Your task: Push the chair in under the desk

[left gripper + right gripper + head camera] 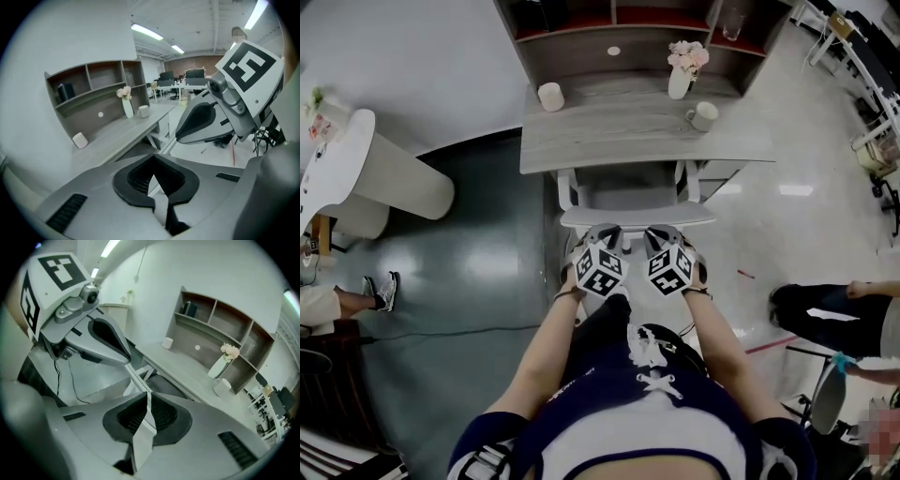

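The chair (636, 217) sits pushed in at the tabletop (619, 141). Its grey seat runs under the near edge, and its white back rail stands just clear of that edge, square to it. The person stands right behind it with both arms stretched down and forward.

The left claw (604, 236) and the right claw (662, 236) hang side by side at the back rail, close to each other. From above I can't tell whether they touch the rail. Both are clenched. In the left gripper view the dark ribbed pads (140, 180) meet at the tips. In the right gripper view the tips also meet, and only a thin pale sliver shows between the pads. I see nothing gripped in either.

The only markings I can see are the bold black-and-white square patterns on each claw's cube (600, 270); they are codes, not words.

On the tabletop a white vase of pink flowers (680, 80) stands towards the back. A white mug (704, 115) is near it on the right, and a small white cylinder (550, 97) is well apart on the left. Behind them rises an open shelf unit (581, 37) with red-brown boards. A round white table (342, 155) stands off to the left. Other people's legs show at both edges of the glossy floor (478, 253).
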A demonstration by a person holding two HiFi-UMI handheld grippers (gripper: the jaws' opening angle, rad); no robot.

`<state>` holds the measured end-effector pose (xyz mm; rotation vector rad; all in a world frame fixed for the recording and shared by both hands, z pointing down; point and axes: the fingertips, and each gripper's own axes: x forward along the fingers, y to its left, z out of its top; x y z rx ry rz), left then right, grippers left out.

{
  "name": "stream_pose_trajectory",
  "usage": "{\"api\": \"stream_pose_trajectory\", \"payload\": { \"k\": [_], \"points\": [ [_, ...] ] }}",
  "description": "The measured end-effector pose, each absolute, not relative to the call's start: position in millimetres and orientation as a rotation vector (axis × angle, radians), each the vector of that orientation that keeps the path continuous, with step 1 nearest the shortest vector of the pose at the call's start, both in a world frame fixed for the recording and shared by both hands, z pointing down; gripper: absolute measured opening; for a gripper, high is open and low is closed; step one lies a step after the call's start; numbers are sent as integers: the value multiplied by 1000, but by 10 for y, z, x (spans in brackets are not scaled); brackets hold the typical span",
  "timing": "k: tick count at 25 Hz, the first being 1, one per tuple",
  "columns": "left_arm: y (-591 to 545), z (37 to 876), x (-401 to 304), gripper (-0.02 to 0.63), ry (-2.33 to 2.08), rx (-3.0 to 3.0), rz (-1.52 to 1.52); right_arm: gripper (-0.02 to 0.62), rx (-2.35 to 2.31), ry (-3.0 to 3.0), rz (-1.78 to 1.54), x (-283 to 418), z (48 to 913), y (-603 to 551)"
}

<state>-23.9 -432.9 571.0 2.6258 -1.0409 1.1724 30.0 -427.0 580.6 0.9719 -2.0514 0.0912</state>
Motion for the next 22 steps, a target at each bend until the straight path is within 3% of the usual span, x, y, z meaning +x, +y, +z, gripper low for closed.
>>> {"api": "stream_pose_trajectory", "payload": {
  "k": [14, 22],
  "points": [
    [-3730, 5423, -151, 8, -1145, 2622, 982, 12, 1241, -2324, 432, 278, 5328, -3731],
    [-3421, 5033, -58, 8, -1186, 2623, 723, 11, 1303, -2446, 488, 286, 4966, -3419]
  ]
}}
